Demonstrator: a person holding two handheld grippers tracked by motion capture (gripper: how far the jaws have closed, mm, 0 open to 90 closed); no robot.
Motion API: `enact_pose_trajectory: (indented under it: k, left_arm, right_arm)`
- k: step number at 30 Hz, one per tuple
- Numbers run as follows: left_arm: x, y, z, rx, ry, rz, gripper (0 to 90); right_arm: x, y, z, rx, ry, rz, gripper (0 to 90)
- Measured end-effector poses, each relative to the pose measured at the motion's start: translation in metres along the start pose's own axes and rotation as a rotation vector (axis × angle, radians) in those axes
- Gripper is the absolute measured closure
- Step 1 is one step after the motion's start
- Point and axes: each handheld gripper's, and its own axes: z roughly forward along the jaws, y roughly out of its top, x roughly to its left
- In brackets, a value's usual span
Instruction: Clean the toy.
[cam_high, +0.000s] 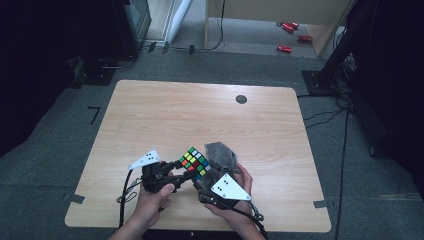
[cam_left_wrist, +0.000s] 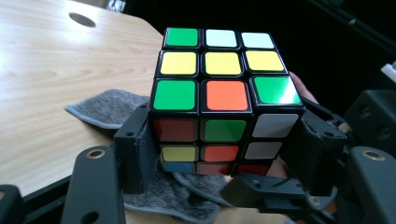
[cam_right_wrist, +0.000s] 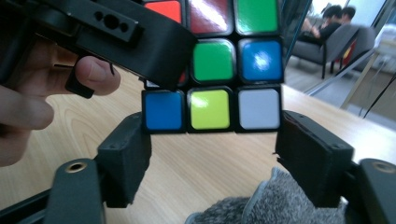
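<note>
A scrambled colour cube (cam_high: 194, 162) is held just above the table near its front edge. My left gripper (cam_high: 183, 171) is shut on it. In the left gripper view the two black pads (cam_left_wrist: 137, 149) press on the lower layers of the cube (cam_left_wrist: 224, 93) from both sides. My right gripper (cam_high: 203, 179) comes in from the right. In the right gripper view, my right gripper (cam_right_wrist: 217, 140) stands open, with the lowest row of the cube (cam_right_wrist: 212, 109) just between its tips and its pads (cam_right_wrist: 126, 154) mostly below it. A grey cloth (cam_high: 221, 154) lies under and behind the cube.
The wooden table (cam_high: 165, 115) has a dark round hole (cam_high: 241, 99) at the back. Red objects (cam_high: 285, 48) lie on the floor beyond it. Cables (cam_high: 125, 195) trail off the front edge. A hand (cam_right_wrist: 28, 112) holds the left gripper close by.
</note>
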Motion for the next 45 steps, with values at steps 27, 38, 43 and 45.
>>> enact_pose_trajectory:
  k: [27, 38, 43, 45]
  left_arm:
    - [-0.009, -0.017, 0.001, 0.051, 0.263, 0.704, 18.1]
    - [-0.025, -0.033, 0.015, 0.074, 0.369, 0.937, 18.1]
    - [-0.027, -0.040, 0.018, 0.074, 0.371, 1.000, 18.3]
    - [-0.028, -0.040, 0.017, 0.069, 0.366, 1.004, 18.7]
  right_arm:
    - [-0.035, 0.015, -0.018, 0.096, 0.049, 0.236, 34.7]
    - [-0.027, 0.018, -0.016, 0.169, 0.138, 0.402, 34.6]
    - [-0.023, 0.016, -0.011, 0.202, 0.162, 0.417, 34.5]
    - [-0.021, 0.015, -0.010, 0.215, 0.172, 0.427, 34.5]
